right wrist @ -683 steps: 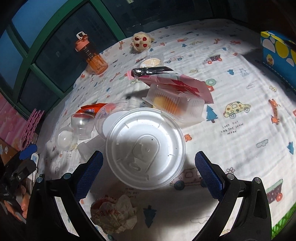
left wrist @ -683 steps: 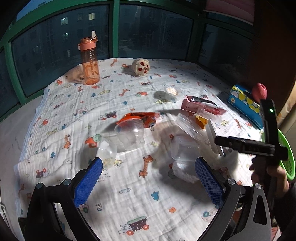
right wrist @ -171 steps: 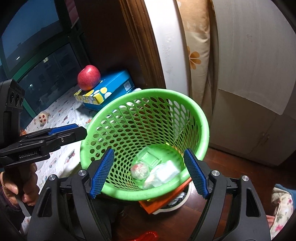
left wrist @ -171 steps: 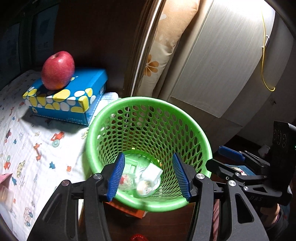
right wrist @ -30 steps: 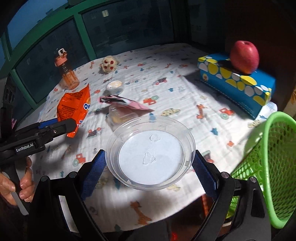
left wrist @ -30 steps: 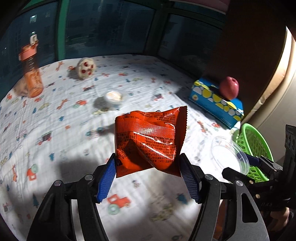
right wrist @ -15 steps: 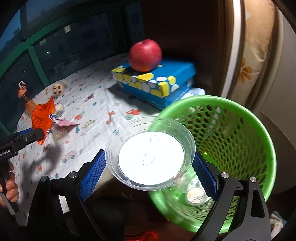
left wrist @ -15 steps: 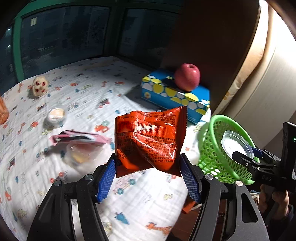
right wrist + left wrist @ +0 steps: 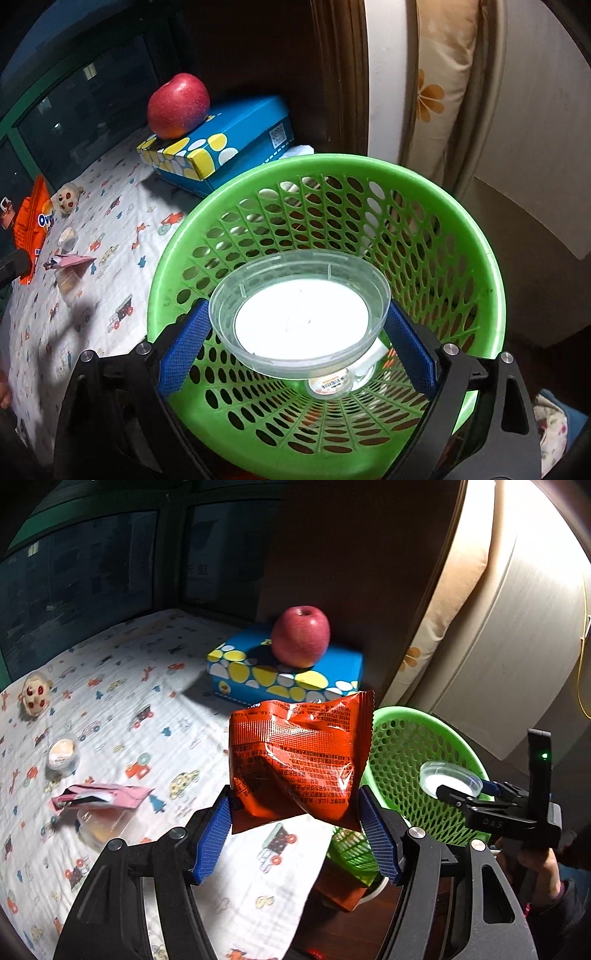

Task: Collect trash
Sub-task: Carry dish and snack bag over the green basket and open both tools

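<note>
My left gripper (image 9: 297,834) is shut on a crinkled orange snack bag (image 9: 297,764), held up over the bed's edge just left of the green mesh basket (image 9: 413,746). My right gripper (image 9: 299,339) is shut on a clear round plastic lid (image 9: 301,314), held over the open green basket (image 9: 461,229). In the left wrist view that gripper (image 9: 465,794) and the lid (image 9: 450,777) hang above the basket's far side. A small cup (image 9: 332,384) lies on the basket's bottom. The orange bag (image 9: 31,218) shows at the far left of the right wrist view.
A red apple (image 9: 301,635) rests on a blue spotted tissue box (image 9: 284,675) at the bed's corner. On the printed blanket (image 9: 122,709) lie a pink wrapper (image 9: 99,797), a clear container (image 9: 105,823), a small round tub (image 9: 62,753) and a small toy (image 9: 35,698). A pillow (image 9: 443,74) and cabinet stand behind the basket.
Both grippers swung right from over the bed toward the basket. The lid now hangs over the basket's opening, and the orange bag has come up beside its rim.
</note>
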Motion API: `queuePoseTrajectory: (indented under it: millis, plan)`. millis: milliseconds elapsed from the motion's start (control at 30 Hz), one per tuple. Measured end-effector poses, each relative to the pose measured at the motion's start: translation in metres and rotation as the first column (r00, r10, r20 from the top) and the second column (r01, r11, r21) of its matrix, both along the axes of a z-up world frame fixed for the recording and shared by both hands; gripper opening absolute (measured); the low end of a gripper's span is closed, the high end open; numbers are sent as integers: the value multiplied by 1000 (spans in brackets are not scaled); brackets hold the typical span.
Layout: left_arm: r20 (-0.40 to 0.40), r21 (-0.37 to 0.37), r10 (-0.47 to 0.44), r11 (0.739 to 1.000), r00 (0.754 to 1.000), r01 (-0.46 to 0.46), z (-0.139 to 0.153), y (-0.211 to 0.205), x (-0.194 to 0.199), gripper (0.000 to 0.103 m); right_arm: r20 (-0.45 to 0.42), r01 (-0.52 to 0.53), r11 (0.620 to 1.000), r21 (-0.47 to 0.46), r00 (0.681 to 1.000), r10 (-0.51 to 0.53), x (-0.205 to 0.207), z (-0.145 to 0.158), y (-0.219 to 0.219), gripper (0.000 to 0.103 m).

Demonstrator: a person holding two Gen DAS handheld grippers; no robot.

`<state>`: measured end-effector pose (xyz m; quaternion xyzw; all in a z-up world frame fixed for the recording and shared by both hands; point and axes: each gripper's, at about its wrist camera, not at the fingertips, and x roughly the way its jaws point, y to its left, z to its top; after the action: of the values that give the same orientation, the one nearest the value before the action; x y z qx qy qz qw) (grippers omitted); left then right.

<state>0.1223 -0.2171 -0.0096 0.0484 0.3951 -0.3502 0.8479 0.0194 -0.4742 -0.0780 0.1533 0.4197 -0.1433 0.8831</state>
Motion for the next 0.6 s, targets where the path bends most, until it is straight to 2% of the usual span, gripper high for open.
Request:
queuePoseTrajectory:
  millis: [267,600]
  plan:
    - [9,11,-64,998,998,64,4,-36,-9,65,24,39,999,24,999,-39,-13,1,-14,94]
    - [-7,35,-161,986,987,161,-4,-86,-28,65,64,71,997,-36,996,-69,-50,23,-17,94]
